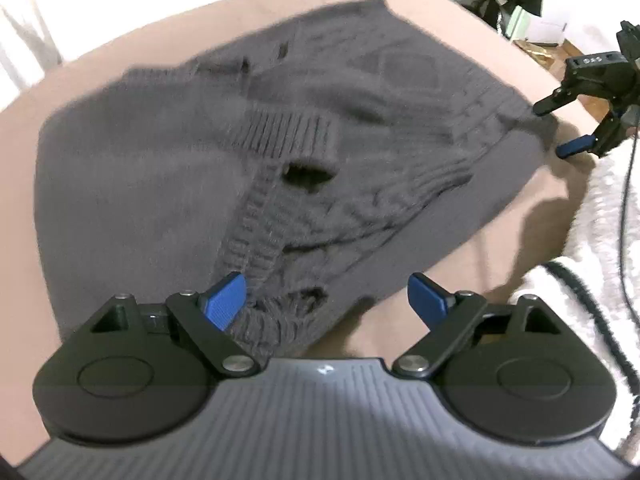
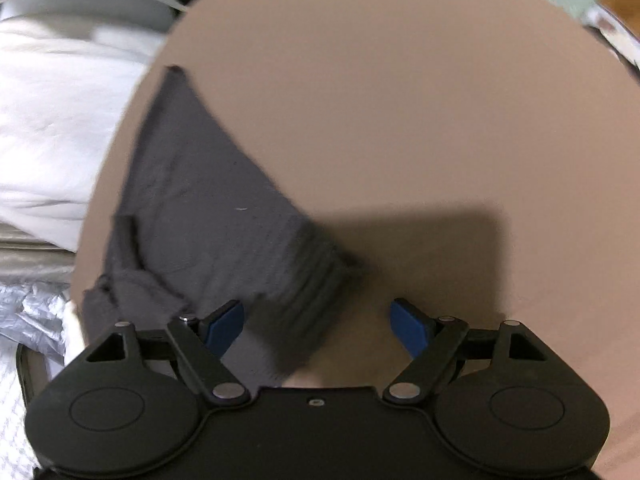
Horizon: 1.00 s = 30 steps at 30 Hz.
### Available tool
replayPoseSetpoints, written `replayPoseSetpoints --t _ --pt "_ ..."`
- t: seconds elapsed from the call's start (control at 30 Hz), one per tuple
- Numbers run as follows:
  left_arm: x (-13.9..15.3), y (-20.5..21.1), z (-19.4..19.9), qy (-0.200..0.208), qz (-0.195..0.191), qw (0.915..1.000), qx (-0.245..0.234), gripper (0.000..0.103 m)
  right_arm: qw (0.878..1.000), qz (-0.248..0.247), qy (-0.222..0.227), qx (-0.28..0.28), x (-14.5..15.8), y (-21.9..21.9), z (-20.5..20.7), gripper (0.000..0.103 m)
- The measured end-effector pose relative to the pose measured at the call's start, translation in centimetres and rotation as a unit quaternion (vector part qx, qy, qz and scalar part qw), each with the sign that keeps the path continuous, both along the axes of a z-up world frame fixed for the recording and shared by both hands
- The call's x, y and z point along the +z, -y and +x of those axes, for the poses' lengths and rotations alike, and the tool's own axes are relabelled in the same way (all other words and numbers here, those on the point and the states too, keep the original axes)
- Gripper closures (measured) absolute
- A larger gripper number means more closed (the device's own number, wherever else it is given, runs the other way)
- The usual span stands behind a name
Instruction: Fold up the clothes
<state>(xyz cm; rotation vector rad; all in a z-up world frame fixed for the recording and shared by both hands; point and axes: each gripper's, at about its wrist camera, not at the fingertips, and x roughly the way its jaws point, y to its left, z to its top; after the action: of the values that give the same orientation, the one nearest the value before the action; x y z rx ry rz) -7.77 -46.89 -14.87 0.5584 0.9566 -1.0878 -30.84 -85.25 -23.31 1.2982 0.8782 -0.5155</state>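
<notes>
A dark grey knit sweater (image 1: 140, 180) lies spread on a pinkish-brown cover (image 1: 80, 72), its ribbed neckline and cable pattern facing up. My left gripper (image 1: 326, 300) hovers open over the sweater's near edge, the left blue pad above ribbed knit, the right pad above bare cover. At the sweater's far right corner my right gripper (image 1: 554, 128) stands open, not touching the cloth. In the right wrist view a grey sleeve (image 2: 192, 184) runs diagonally to its ribbed cuff (image 2: 316, 276), which lies below and between the wide jaws of my right gripper (image 2: 318, 328); nothing is pinched.
A white fluffy garment with a dark stripe (image 1: 600, 240) lies at the right beside a black cable (image 1: 626, 220). White bedding (image 2: 48, 120) and a silver plastic bag (image 2: 36, 312) border the cover (image 2: 400, 100) on the left. Clutter stands beyond the far edge.
</notes>
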Motion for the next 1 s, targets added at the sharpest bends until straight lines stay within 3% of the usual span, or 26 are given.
replayPoseSetpoints --t 0.13,0.2,0.27,0.37,0.47,0.53,0.6,0.7,0.77,0.83,0.9,0.97,1.0 --pt "-1.1 -0.1 0.5 -0.012 -0.011 0.9998 -0.011 0.015 0.999 -0.029 0.043 0.01 0.0 0.6 1.3 0.022" --pt "-2.1 0.6 0.6 -0.007 0.008 0.9998 -0.014 0.014 0.998 -0.063 0.016 0.022 0.1 0.3 2.7 0.066" --pt "-2.9 1.1 0.4 0.006 0.025 0.9996 -0.015 0.014 0.994 -0.097 0.0 0.04 1.1 -0.1 4.2 0.088" --pt "-1.9 0.1 0.6 -0.01 -0.001 0.9999 -0.012 0.014 0.989 -0.137 0.039 0.042 3.8 -1.3 5.3 0.09" --pt "0.5 -2.1 2.4 -0.089 -0.064 0.9938 0.017 0.014 0.976 -0.184 0.102 0.054 7.6 -4.0 7.2 0.09" --pt "2.0 -4.2 4.3 -0.129 -0.093 0.9859 0.052 0.014 0.962 -0.214 0.151 0.08 10.4 -6.4 9.3 0.09" --pt "3.4 -6.5 6.5 -0.145 -0.119 0.9783 0.089 0.014 0.942 -0.245 0.195 0.121 13.4 -9.9 12.3 0.09" --pt "4.7 -10.5 10.4 -0.118 -0.137 0.9706 0.159 0.012 0.907 -0.294 0.229 0.195 16.6 -15.2 16.4 0.09" --pt "4.9 -12.6 12.4 -0.08 -0.121 0.9692 0.199 0.012 0.886 -0.309 0.247 0.241 18.6 -19.1 18.9 0.09" --pt "4.8 -15.2 13.9 -0.076 -0.133 0.96 0.235 0.012 0.865 -0.289 0.28 0.3 19.1 -23.1 21.0 0.09" --pt "4.7 -17.9 14.5 -0.11 -0.182 0.9439 0.252 0.012 0.844 -0.263 0.303 0.355 19.0 -26.9 23.4 0.09" --pt "4.0 -19.9 14.7 -0.134 -0.23 0.9286 0.259 0.012 0.821 -0.242 0.304 0.417 16.5 -30.5 25.1 0.09" --pt "3.5 -20.4 14.8 -0.136 -0.241 0.9251 0.26 0.016 0.813 -0.236 0.294 0.443 15.1 -31.9 25.4 0.09"
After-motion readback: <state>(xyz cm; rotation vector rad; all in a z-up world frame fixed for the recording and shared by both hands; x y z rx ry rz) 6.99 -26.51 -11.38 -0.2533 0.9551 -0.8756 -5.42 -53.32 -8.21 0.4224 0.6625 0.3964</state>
